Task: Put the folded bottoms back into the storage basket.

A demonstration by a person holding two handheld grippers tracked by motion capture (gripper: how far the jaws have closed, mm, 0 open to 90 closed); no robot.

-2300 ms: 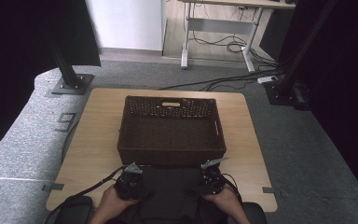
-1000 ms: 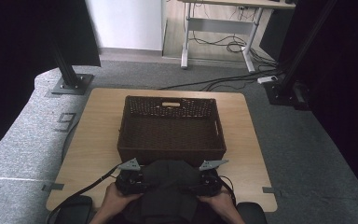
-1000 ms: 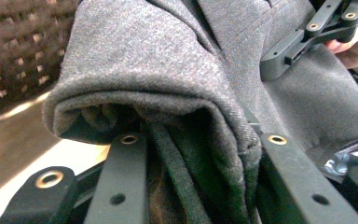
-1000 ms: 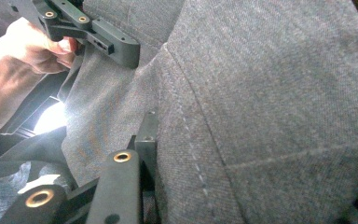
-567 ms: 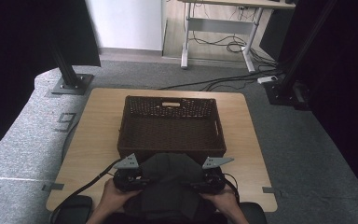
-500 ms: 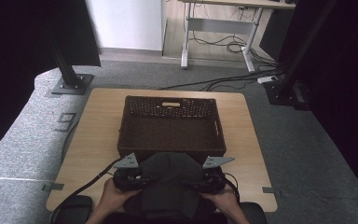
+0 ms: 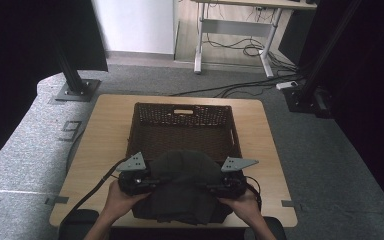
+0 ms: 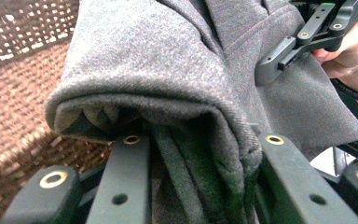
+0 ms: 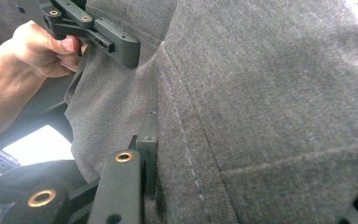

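A grey carpeted floor spreads around one light wooden counter with rounded corners. Beyond it, at twelve o'clock, stands a white wall panel and a desk frame with loose black cables on bare flooring; dark curtains hang at nine and three o'clock, and two black metal stands rise from flat feet.

On the counter sits one rectangular wicker basket, dark brown, tightly woven, with a handle slot cut in its far wall.

At six o'clock from the basket, over its near edge, one dark grey garment of soft, felted woollen cloth is held bunched and folded, with a stitched seam showing in the right gripper view. It hangs between two hands, one at each side.

The left claw is closed on the garment's left side; in the left gripper view its two black jaws, studded with brass-ringed holes, pinch thick rolled folds of cloth. The right claw is clamped likewise on the garment's right side, its jaw pressed into the fabric. Each gripper carries one grey three-cornered plate and trails one black cable.
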